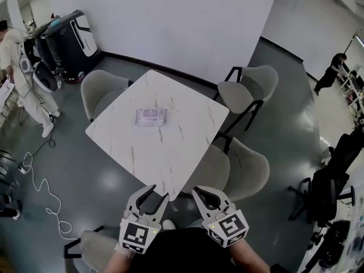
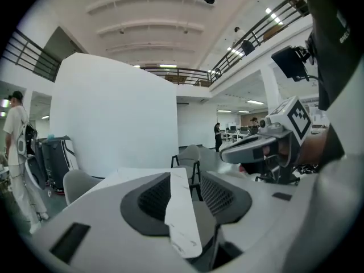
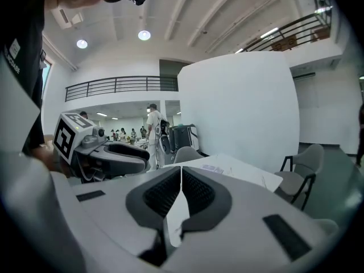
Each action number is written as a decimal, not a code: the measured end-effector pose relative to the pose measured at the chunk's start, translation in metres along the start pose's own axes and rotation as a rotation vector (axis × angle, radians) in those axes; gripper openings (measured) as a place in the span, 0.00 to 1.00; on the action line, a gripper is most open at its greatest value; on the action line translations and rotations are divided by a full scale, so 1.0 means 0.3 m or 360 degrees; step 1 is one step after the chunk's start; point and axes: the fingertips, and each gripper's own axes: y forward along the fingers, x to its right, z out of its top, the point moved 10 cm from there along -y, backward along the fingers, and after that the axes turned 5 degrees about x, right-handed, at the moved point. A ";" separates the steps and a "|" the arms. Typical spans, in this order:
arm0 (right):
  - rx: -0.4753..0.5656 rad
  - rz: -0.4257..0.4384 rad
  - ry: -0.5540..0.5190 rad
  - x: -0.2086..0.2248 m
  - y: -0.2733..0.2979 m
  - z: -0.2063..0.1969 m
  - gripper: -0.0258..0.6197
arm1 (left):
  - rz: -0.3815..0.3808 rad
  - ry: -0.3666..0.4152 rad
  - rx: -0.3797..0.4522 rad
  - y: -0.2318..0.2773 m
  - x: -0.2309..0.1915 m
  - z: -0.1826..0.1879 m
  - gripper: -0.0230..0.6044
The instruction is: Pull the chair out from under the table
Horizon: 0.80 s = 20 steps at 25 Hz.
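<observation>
Four pale grey padded shell chairs on thin black metal legs stood round one square white marble-patterned table (image 1: pixel 170 152), with a small clear-wrapped packet (image 1: pixel 151 116) lying near its middle. The task's item, judged to be the nearest chair (image 1: pixel 245 172), sat at the table's near right edge, seat front tucked under the top and backrest turned away from it. Handling, estimated: a rigid frame of modest weight, the padding yielding slightly under the pads. The legs were likely to slide readily on the polished grey floor (image 1: pixel 102 181), though a high pull could tip it. The best hold was judged to be the top rim of the backrest, one claw to each side. Left gripper (image 1: pixel 158 191): jaws apart, nothing between them but the far view of the tabletop. Right gripper (image 1: pixel 200 191): pads together at the tips, empty. Both hovered over the table's near corner, well short of the backrest. Only the head view showed the tucked chair and how it lay against the table. The two gripper views looked level across the tabletop and left that chair out. They supplied instead the jaw faces, each other's marker cubes, the white partition wall (image 2: pixel 114 118) and the mezzanine railing (image 3: pixel 114 85).
</observation>
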 end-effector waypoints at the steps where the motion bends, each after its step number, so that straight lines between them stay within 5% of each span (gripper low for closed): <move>1: 0.0020 -0.0017 0.0022 0.000 -0.012 0.002 0.06 | -0.0009 -0.0024 0.0031 0.002 0.005 0.008 0.29; 7: 0.0065 -0.0082 0.0070 -0.013 -0.069 0.005 0.06 | -0.0087 -0.0168 0.0171 0.005 0.033 0.032 0.09; 20: 0.0093 -0.0076 0.0071 -0.038 -0.099 0.023 0.06 | -0.0050 -0.0263 0.0236 -0.012 0.053 0.017 0.05</move>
